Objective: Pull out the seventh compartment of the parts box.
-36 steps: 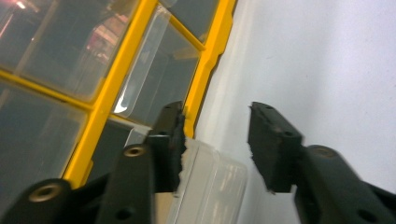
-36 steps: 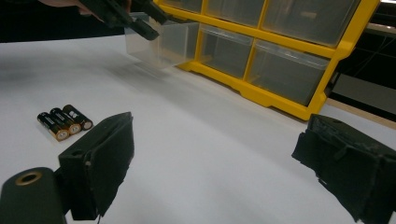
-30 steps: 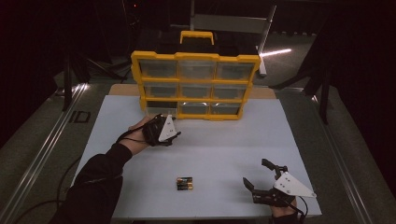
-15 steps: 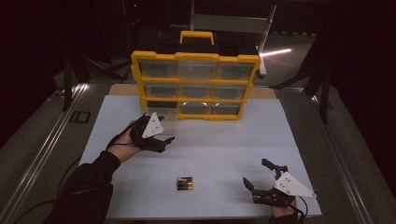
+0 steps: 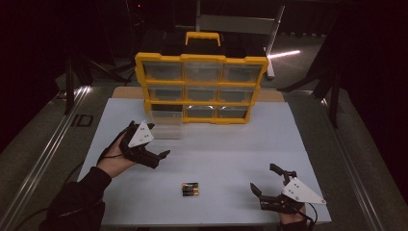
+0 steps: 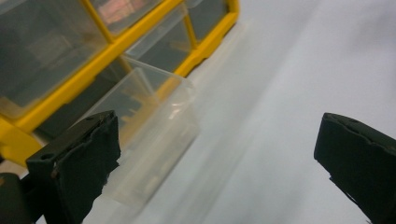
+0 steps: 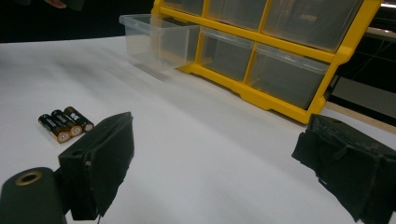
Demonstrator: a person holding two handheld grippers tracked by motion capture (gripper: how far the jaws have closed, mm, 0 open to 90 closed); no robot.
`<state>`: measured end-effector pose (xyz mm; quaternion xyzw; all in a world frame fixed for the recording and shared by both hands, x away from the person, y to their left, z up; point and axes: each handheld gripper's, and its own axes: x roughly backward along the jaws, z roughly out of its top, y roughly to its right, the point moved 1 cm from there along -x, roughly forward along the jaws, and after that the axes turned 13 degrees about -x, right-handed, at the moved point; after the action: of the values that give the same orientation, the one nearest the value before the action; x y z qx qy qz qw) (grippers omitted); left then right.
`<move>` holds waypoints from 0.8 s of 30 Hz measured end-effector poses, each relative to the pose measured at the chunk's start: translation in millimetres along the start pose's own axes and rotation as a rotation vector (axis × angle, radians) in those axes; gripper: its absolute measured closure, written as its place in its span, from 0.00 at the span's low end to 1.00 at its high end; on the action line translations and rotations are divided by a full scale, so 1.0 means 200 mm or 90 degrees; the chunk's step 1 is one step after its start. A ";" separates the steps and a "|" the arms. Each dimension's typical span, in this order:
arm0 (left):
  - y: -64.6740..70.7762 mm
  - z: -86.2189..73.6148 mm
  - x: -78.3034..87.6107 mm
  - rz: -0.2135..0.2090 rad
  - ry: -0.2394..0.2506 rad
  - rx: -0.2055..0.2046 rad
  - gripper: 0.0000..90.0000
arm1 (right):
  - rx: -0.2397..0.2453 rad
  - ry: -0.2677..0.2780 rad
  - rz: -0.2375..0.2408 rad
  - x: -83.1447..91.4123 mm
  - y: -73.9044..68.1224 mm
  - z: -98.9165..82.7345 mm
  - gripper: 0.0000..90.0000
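- The left tongs (image 5: 161, 158) have just been opening and now gape wide, with nothing between them
- The clear drawer (image 5: 166, 122) sticks out of the yellow box (image 5: 201, 89), just beyond the left tongs
- Three batteries (image 5: 190, 189) lie on the white bench (image 5: 231, 149), between the left tongs and the right tongs (image 5: 265, 180)
- The right tongs are wide apart too and hold nothing
- I think the drawer is now pulled out, so the pick-up comes next
- One pair of tongs must come down over the batteries and squeeze them gently

No legible text (battery labels too small).
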<state>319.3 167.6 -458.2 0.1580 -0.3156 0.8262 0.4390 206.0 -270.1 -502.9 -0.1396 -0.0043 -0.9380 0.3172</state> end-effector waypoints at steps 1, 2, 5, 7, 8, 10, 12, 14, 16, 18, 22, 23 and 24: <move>0.01 -0.01 0.01 -0.001 0.002 -0.001 0.00 | 0.000 0.000 0.000 0.00 0.00 0.00 0.10; 0.01 -0.01 0.01 -0.001 0.002 -0.001 0.00 | 0.000 0.000 0.000 0.00 0.00 0.00 0.10; 0.07 -0.03 0.02 -0.014 0.017 0.007 0.00 | -0.002 -0.001 0.001 0.00 0.00 0.00 0.10; 0.09 -0.05 0.03 -0.017 0.026 0.014 0.00 | -0.002 -0.001 0.001 0.00 0.00 0.00 0.10; 0.09 -0.05 0.03 -0.017 0.026 0.014 0.00 | -0.002 -0.001 0.001 0.00 0.00 0.00 0.10; 0.12 -0.06 0.03 -0.021 0.027 0.016 0.00 | -0.002 -0.001 0.002 0.00 0.00 0.00 0.10; 0.14 -0.08 0.03 -0.024 0.028 0.019 0.00 | -0.001 -0.002 0.003 0.00 0.00 0.00 0.10; 0.17 -0.09 0.04 -0.024 0.034 0.022 0.00 | 0.000 -0.003 0.003 0.00 0.00 0.00 0.10; 0.19 -0.11 0.04 -0.027 0.039 0.026 0.00 | -0.001 -0.002 0.004 0.00 0.00 -0.01 0.10; 0.21 -0.13 0.05 -0.033 0.045 0.039 0.00 | 0.000 -0.003 0.004 0.00 0.00 -0.01 0.10; 0.24 -0.17 0.05 -0.040 0.051 0.056 0.00 | -0.003 -0.005 0.004 -0.01 -0.01 -0.01 0.10; 0.26 -0.19 0.05 -0.047 0.054 0.066 0.00 | -0.004 -0.005 0.006 -0.01 -0.01 -0.01 0.10; 0.26 -0.19 0.05 -0.047 0.054 0.066 0.00 | -0.004 -0.005 0.006 -0.01 -0.01 -0.01 0.10</move>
<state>271.8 178.1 -501.0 0.1570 -0.2473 0.8309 0.4731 205.9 -268.6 -505.2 -0.1440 -0.0021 -0.9361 0.3210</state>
